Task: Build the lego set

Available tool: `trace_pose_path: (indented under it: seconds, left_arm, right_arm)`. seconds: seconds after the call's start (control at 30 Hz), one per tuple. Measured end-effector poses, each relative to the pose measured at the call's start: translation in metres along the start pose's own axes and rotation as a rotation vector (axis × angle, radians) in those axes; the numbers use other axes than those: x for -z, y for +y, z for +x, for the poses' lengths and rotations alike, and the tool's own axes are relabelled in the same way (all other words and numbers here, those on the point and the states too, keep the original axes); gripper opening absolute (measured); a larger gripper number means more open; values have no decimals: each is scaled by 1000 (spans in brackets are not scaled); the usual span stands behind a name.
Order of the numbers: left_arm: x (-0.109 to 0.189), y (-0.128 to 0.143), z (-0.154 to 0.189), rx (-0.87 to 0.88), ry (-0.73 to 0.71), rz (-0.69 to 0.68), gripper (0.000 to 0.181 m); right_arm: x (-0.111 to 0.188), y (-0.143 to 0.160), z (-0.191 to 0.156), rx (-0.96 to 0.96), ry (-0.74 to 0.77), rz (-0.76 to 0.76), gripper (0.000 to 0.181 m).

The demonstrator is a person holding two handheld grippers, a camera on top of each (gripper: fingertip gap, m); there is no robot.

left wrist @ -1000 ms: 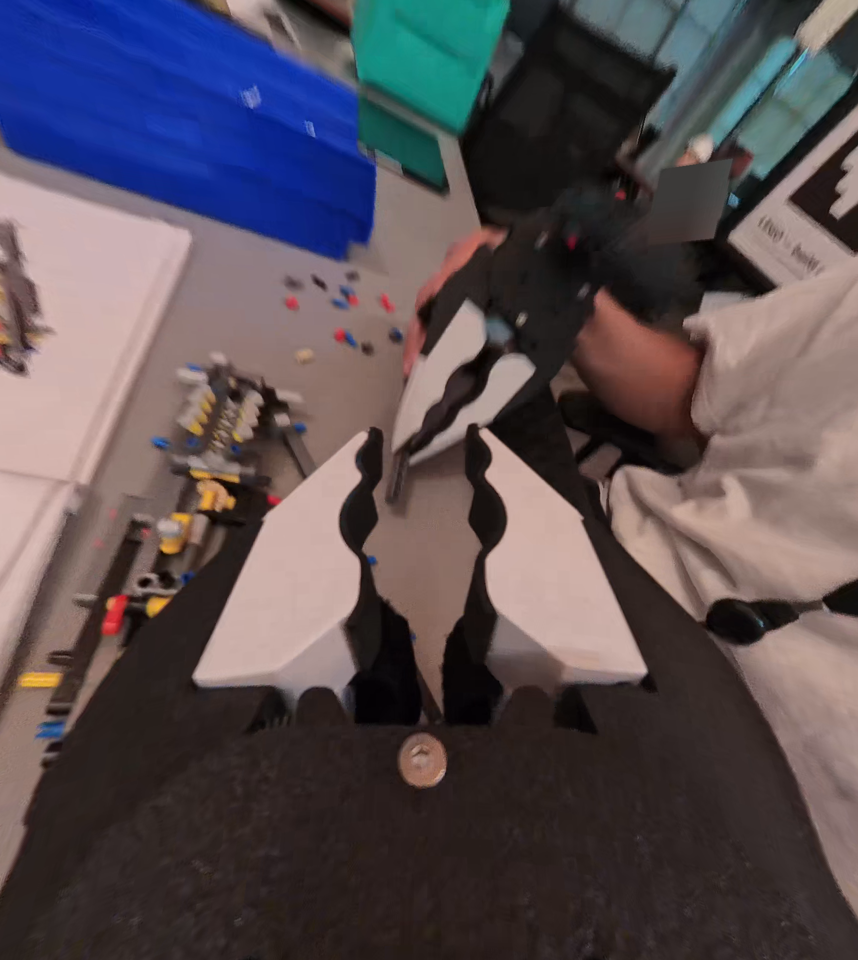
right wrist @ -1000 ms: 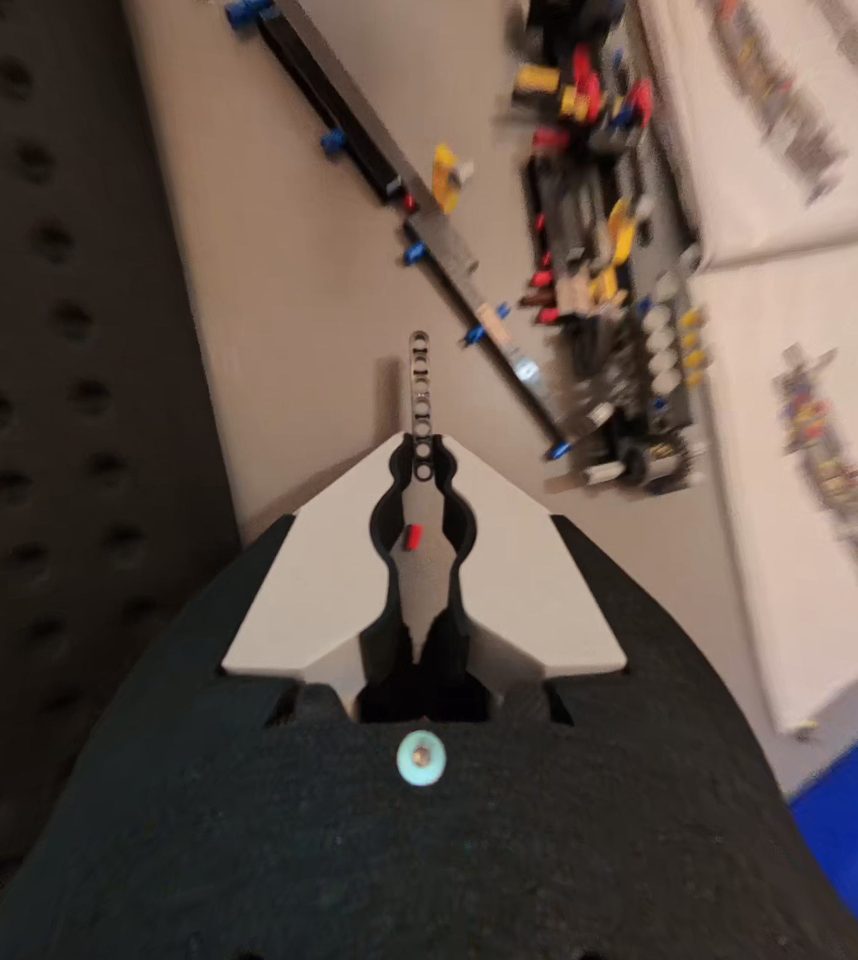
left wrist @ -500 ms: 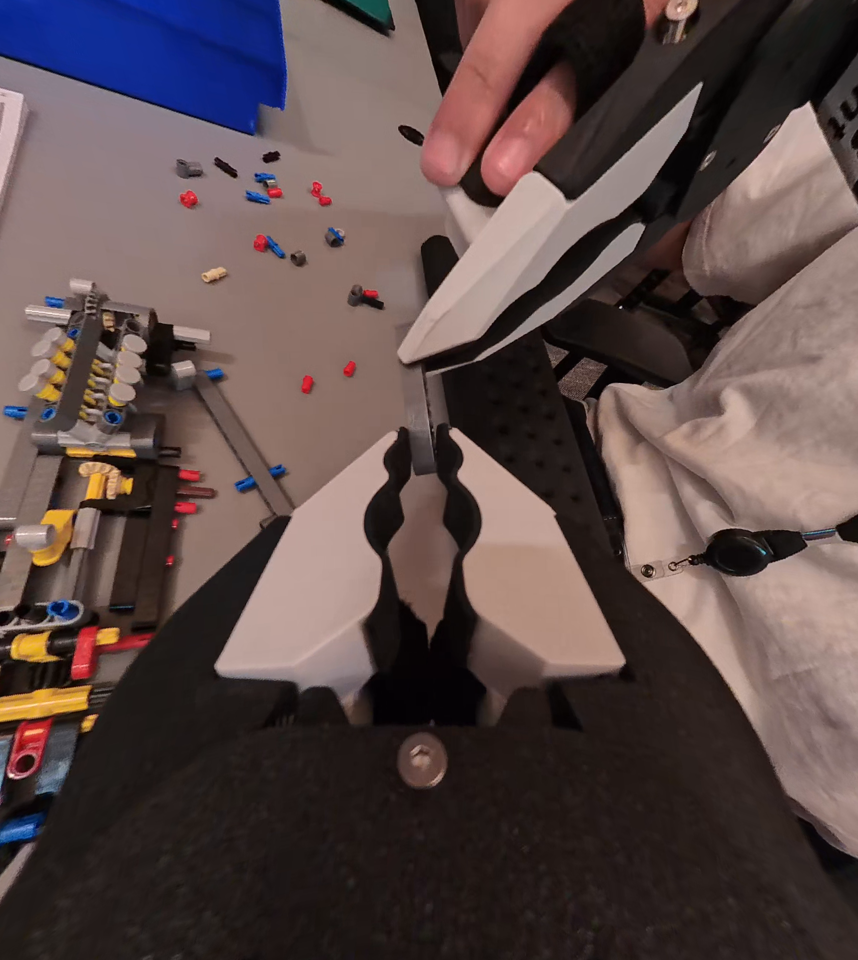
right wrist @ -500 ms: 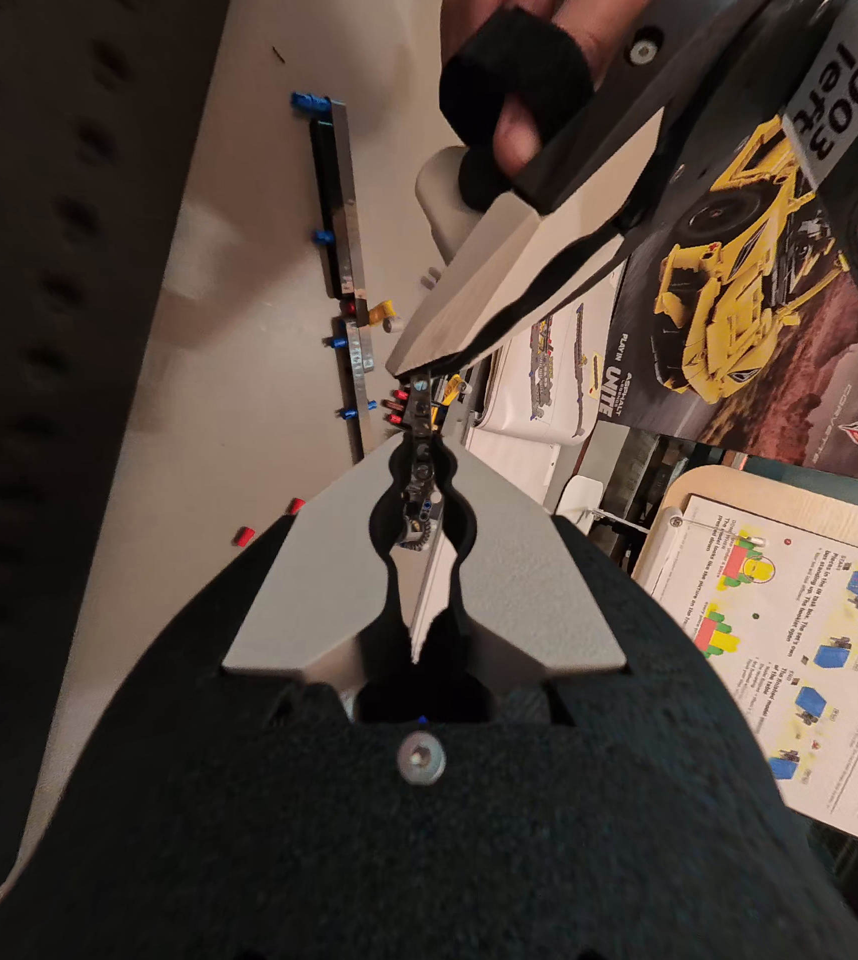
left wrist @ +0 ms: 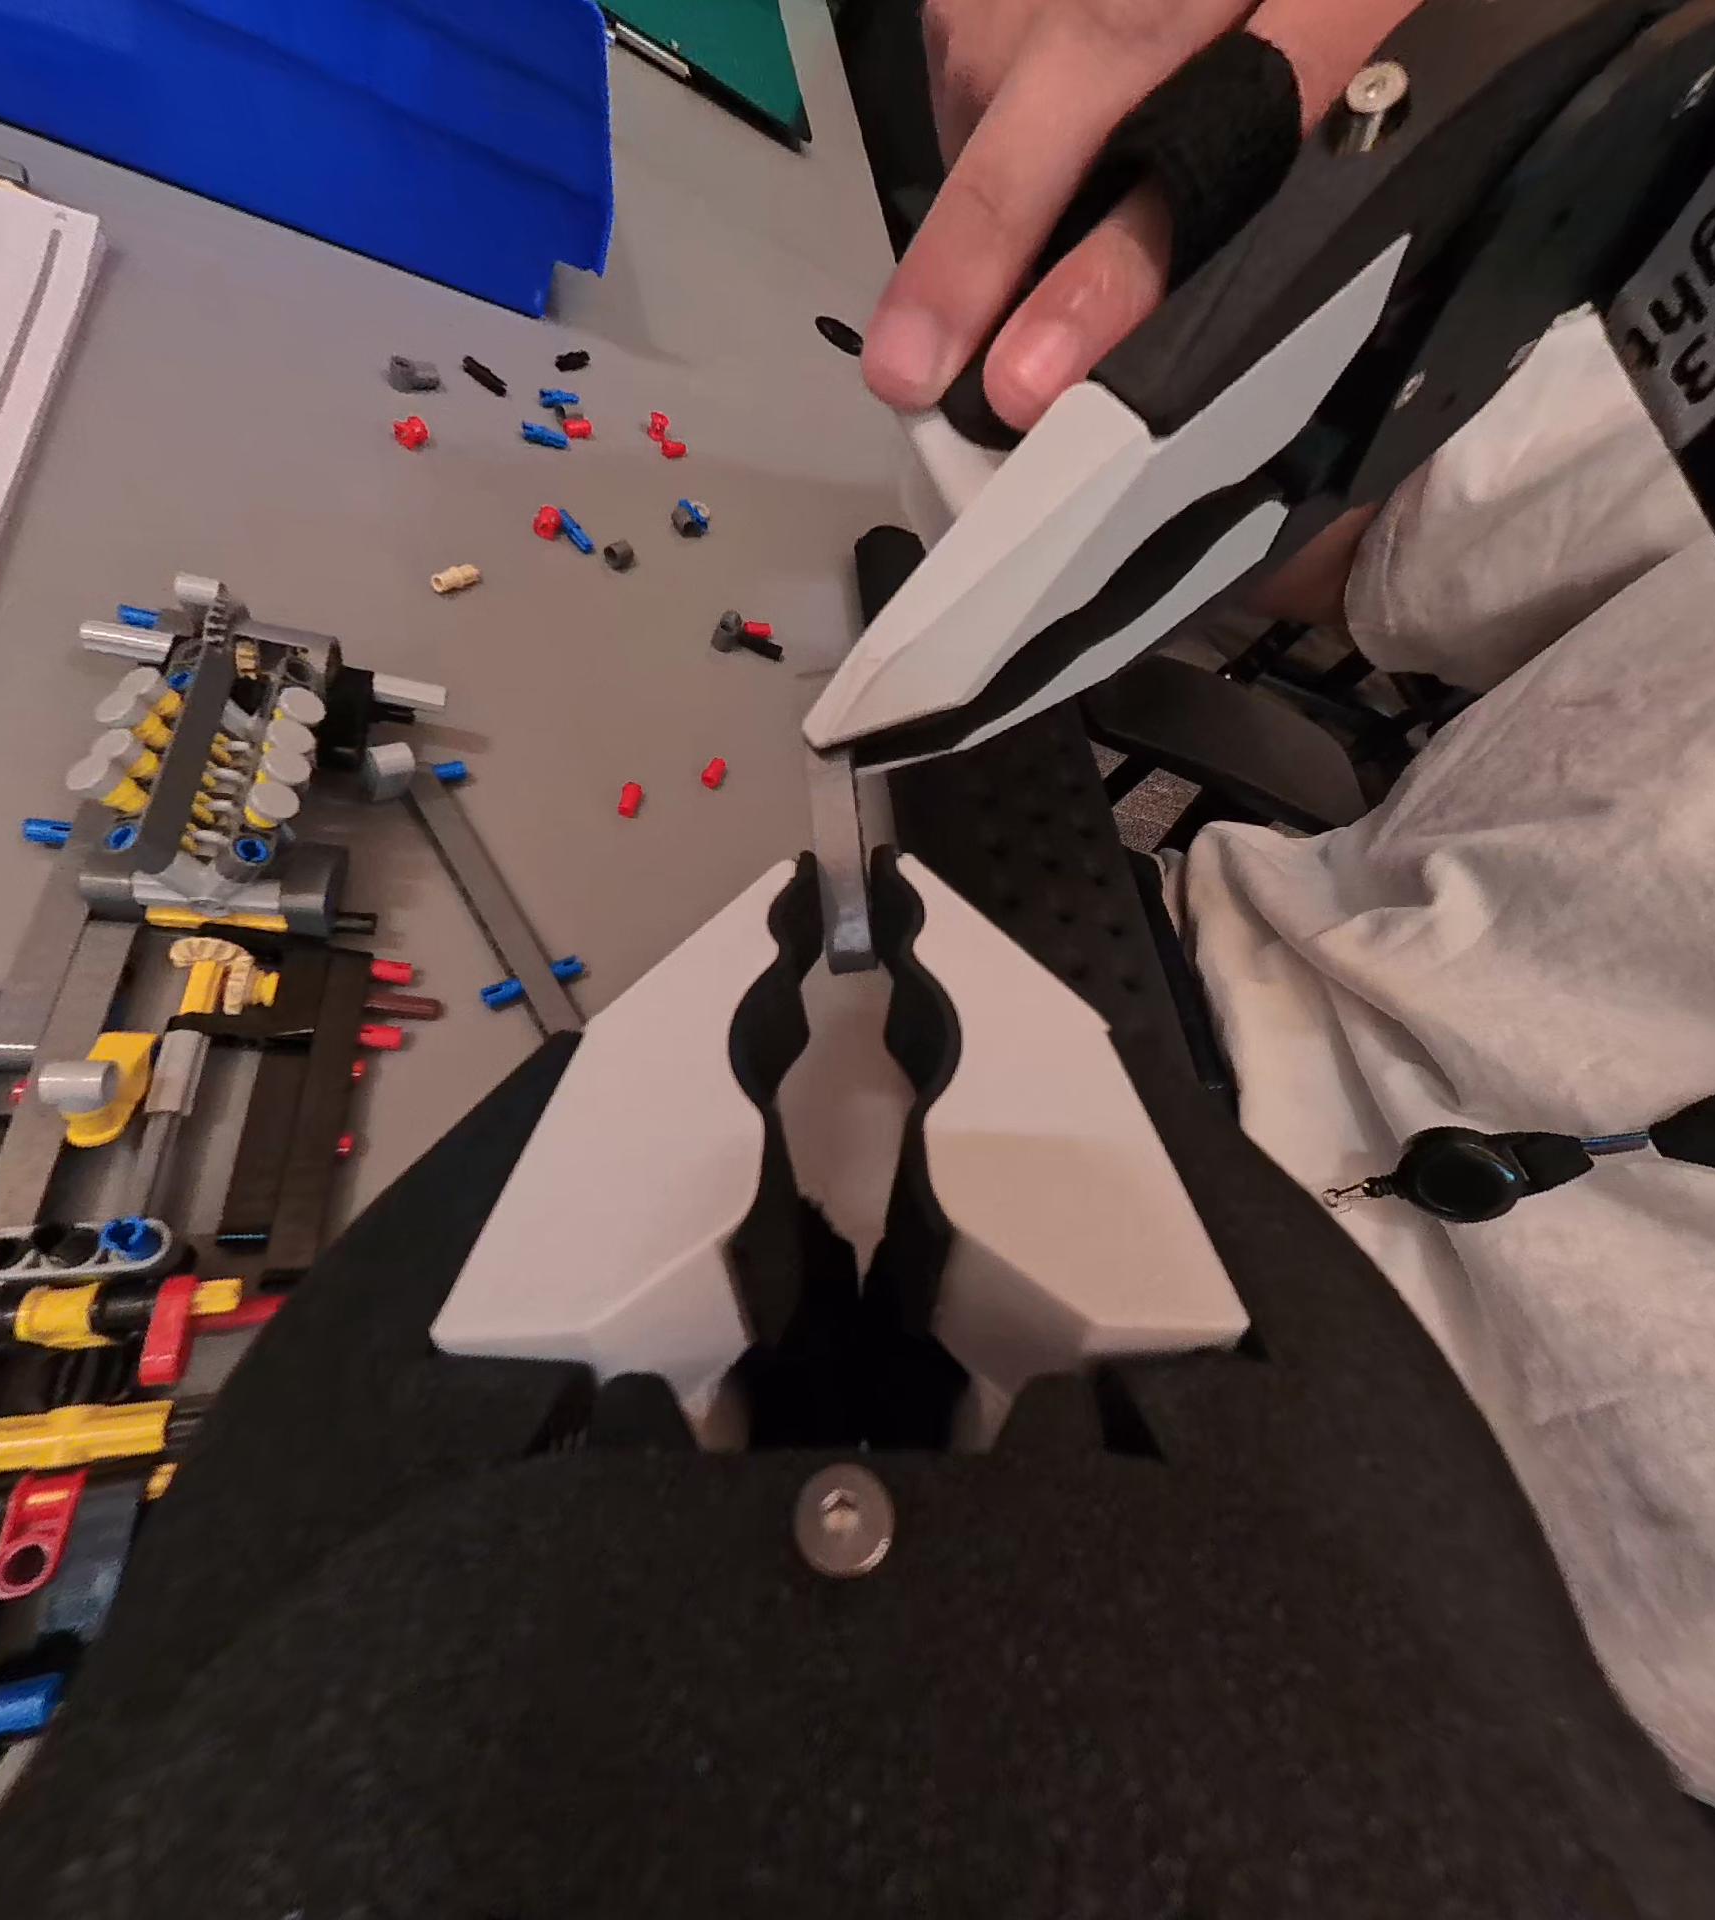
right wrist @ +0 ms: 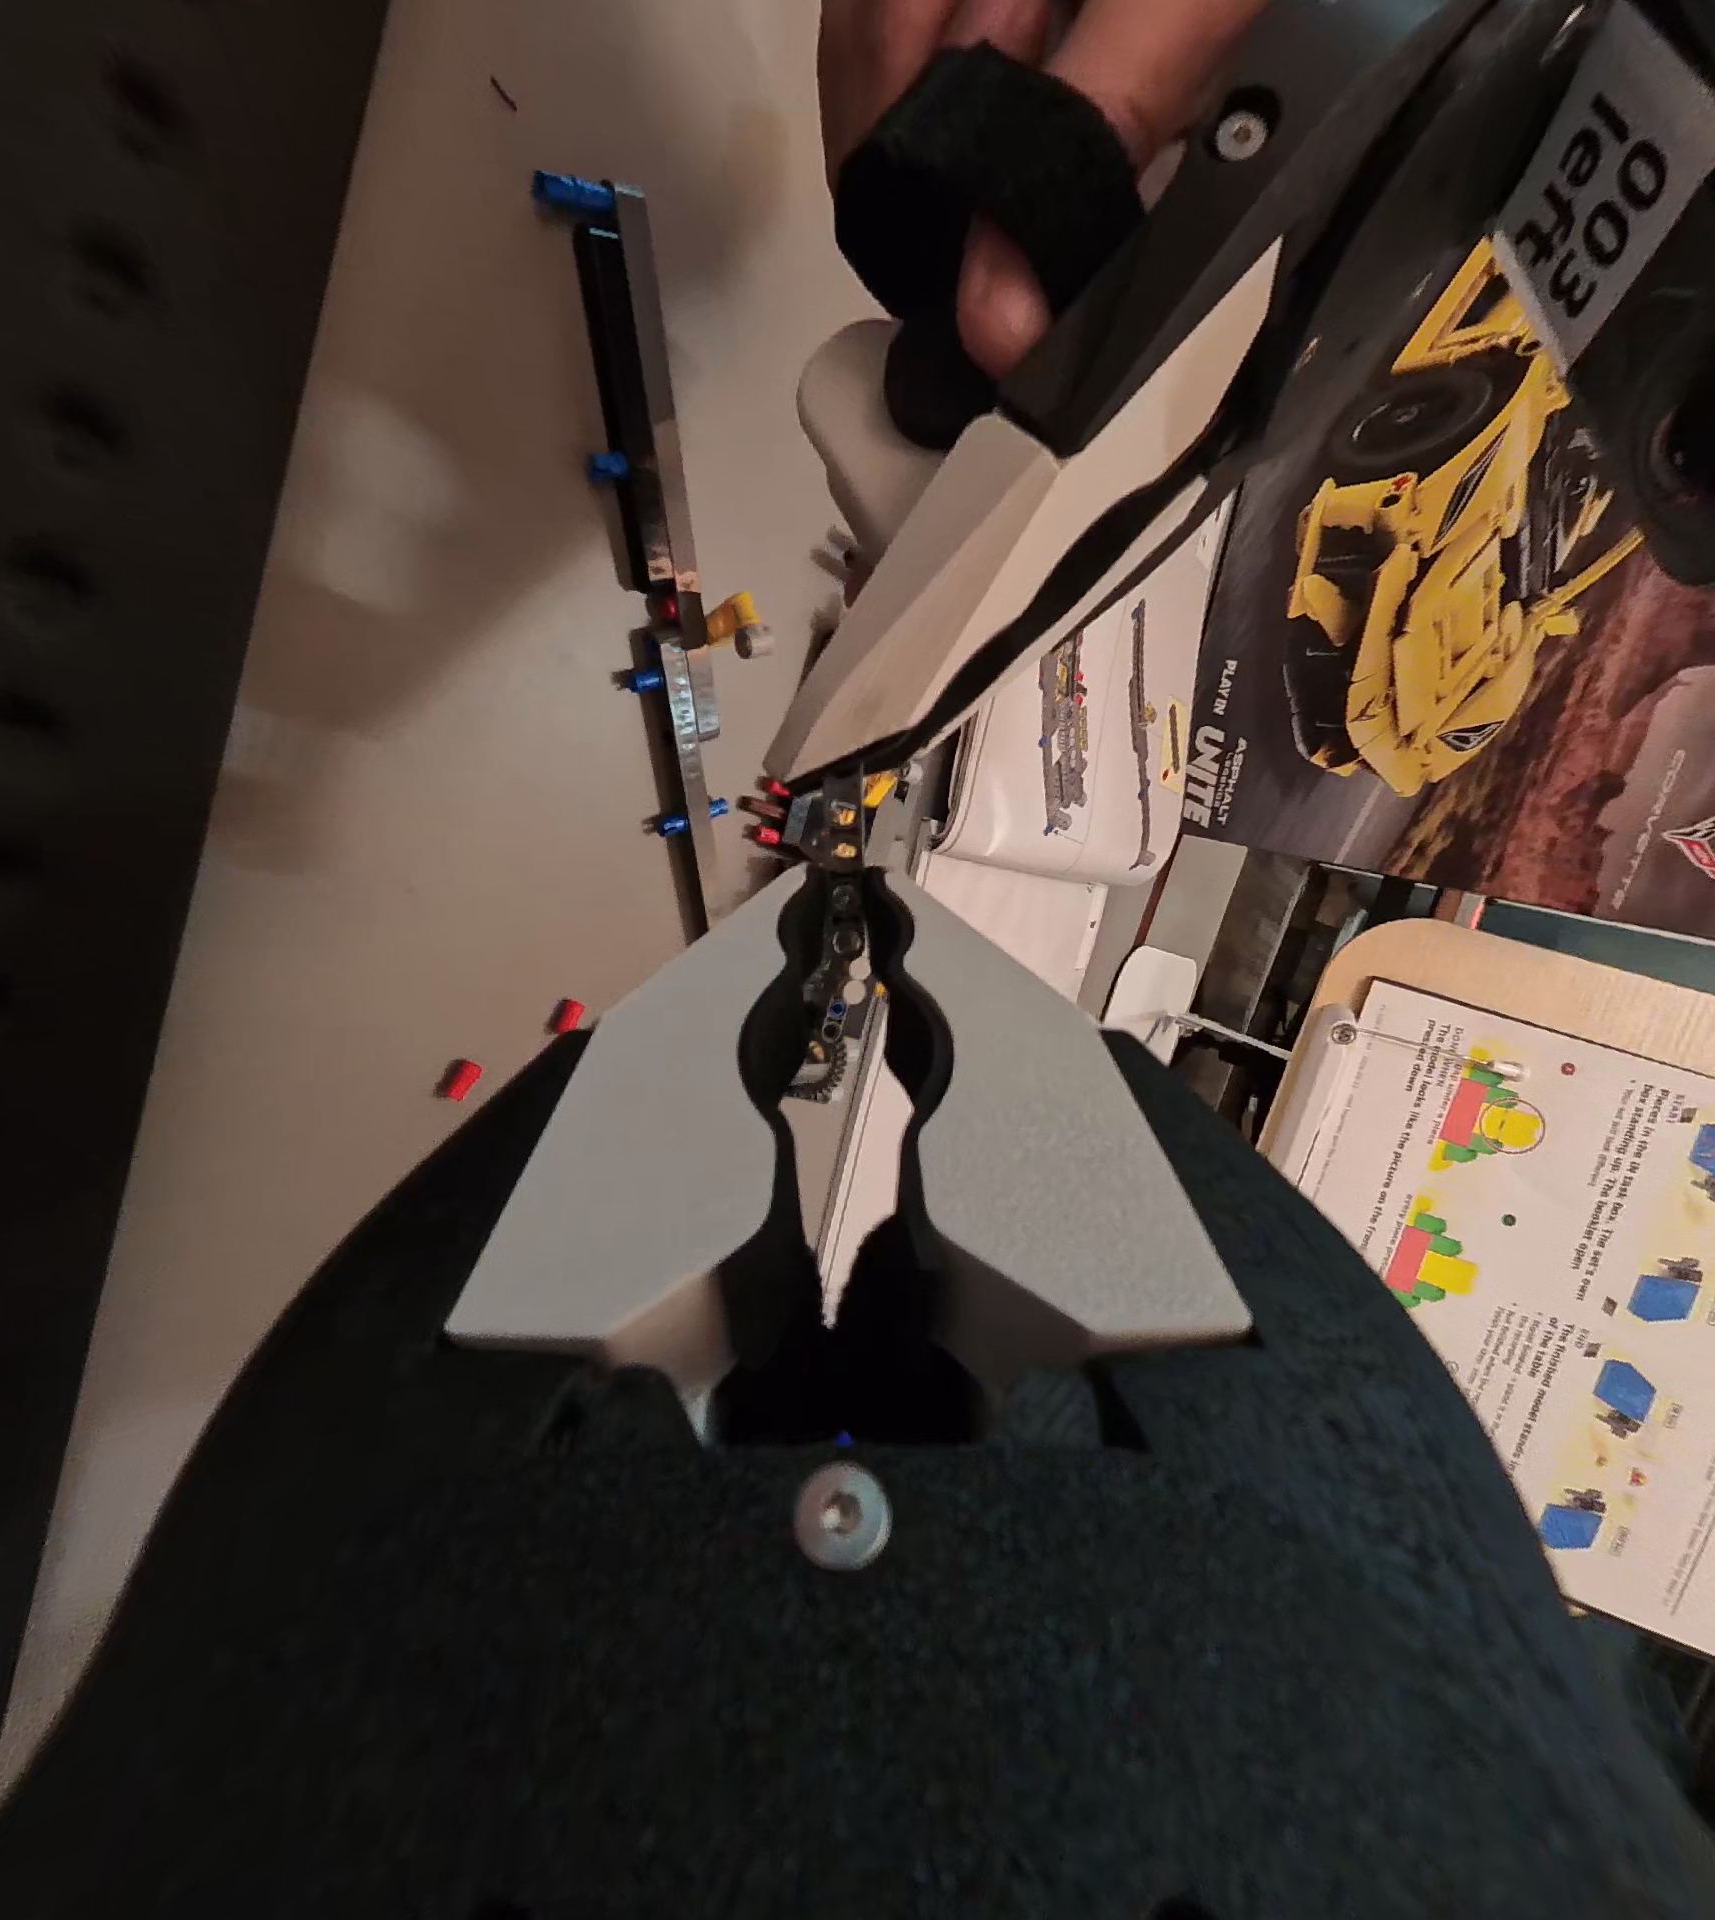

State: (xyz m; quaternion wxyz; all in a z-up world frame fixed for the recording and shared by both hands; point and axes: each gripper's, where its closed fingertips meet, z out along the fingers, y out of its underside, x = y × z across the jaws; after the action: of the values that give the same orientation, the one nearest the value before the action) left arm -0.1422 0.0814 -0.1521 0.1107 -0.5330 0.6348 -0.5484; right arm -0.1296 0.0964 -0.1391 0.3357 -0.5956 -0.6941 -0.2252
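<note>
Both grippers pinch one grey beam (left wrist: 845, 873) mid-air.
Your left gripper (left wrist: 848, 868) grips its near end; the right gripper (left wrist: 837, 750), at 12 o'clock, clamps the far end — twist unevenly and it drops to the surface (left wrist: 313, 499).

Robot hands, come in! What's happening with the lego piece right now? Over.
Left gripper and right gripper both shut on the grey beam, held above the table. Nothing in the way.

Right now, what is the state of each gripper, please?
Left gripper: shut on one end of the grey beam.
Right gripper: shut on the other end of the same grey beam.
</note>
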Motion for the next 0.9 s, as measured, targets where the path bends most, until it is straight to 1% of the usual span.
trace_pose_path:
  seconds: [0.1,0.2,0.27,0.3,0.33,0.4,0.5,0.53,0.6,0.63,0.67,0.7,0.73,0.77,0.83,0.9]
  left_arm:
    - [-3,-1,-7,-7,-46,11,8]
    - [1,-13,-7,1,-40,81,8]
    - [6,-23,-8,-2,-55,135,8]
    - [9,-28,-10,-2,-70,164,8]
    - [11,-33,-11,-2,-75,194,8]
    - [15,-42,-9,8,-56,257,8]
    - [19,-55,-5,58,-9,351,7]
    - [20,-58,-3,83,19,374,8]
    - [20,-61,-4,132,40,401,8]
    - [20,-61,-5,153,50,406,7]
    - [20,-61,-6,169,53,413,7]
    - [20,-61,-9,178,40,417,7]
    - [19,-60,-12,178,18,409,7]
    - [18,-57,-17,171,-22,394,7]
    - [17,-51,-32,148,-135,358,8]
    - [19,-48,-44,134,-224,339,7]
  right_arm:
    - [-3,7,1,-1,35,-40,6]
    - [5,9,13,-128,139,35,8]
    - [16,14,25,-305,196,116,9]
    - [21,18,27,-420,199,163,12]
    - [24,21,28,-545,194,210,20]
    - [25,34,31,-808,203,289,23]
    - [28,34,28,-1189,108,543,24]
    - [29,34,27,-1302,50,623,24]
    - [36,26,26,-1486,-121,834,31]
    - [36,27,24,-1571,-195,886,36]
    - [34,30,17,-1611,-262,882,40]
    - [29,35,7,-1619,-310,835,40]
    - [23,41,-4,-1617,-326,760,38]
    - [16,49,-17,-1587,-316,664,31]
    - [4,70,-47,-1470,-257,421,24]
    - [-1,75,-78,-1354,-310,266,25]
